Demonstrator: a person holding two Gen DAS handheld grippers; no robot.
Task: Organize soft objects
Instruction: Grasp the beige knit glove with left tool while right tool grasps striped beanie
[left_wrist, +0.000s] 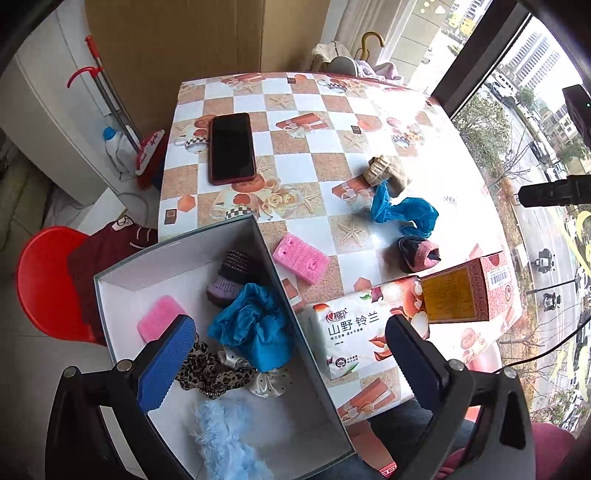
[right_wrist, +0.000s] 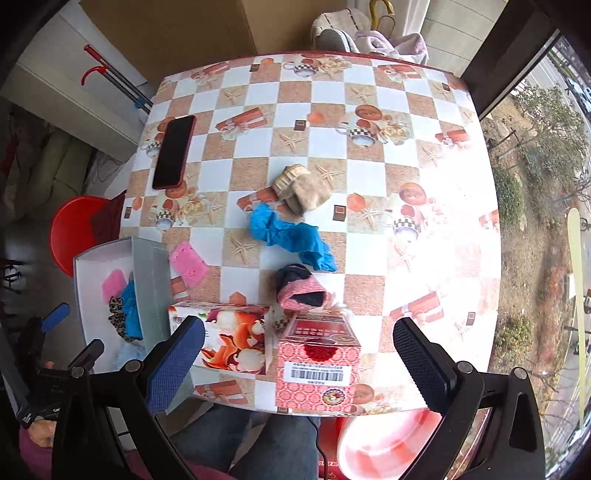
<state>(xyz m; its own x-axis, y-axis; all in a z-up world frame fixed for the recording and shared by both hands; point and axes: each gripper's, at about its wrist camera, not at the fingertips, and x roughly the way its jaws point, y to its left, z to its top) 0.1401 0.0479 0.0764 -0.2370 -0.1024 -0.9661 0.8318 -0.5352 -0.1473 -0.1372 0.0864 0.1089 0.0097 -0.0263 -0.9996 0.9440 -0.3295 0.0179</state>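
A grey box (left_wrist: 273, 269) with a white inside holds a pink sponge (left_wrist: 159, 315), a purple knit sock (left_wrist: 231, 275), a blue crumpled cloth (left_wrist: 255, 325), a leopard scrunchie (left_wrist: 210, 373) and a pale blue fluffy piece (left_wrist: 225, 439). On the table lie a pink sponge (right_wrist: 188, 264), a blue cloth (right_wrist: 291, 236), a beige sock (right_wrist: 303, 188) and a pink-and-black sock (right_wrist: 303, 290). My left gripper (left_wrist: 291, 365) is open above the box's right wall, empty. My right gripper (right_wrist: 299, 362) is open above the table's near edge, empty.
A tissue pack (right_wrist: 229, 338) and a red carton (right_wrist: 317, 358) stand at the near table edge. A phone (right_wrist: 173, 151) lies at the far left. A red stool (right_wrist: 74, 232) and mop (left_wrist: 110, 99) stand left of the table. A window is on the right.
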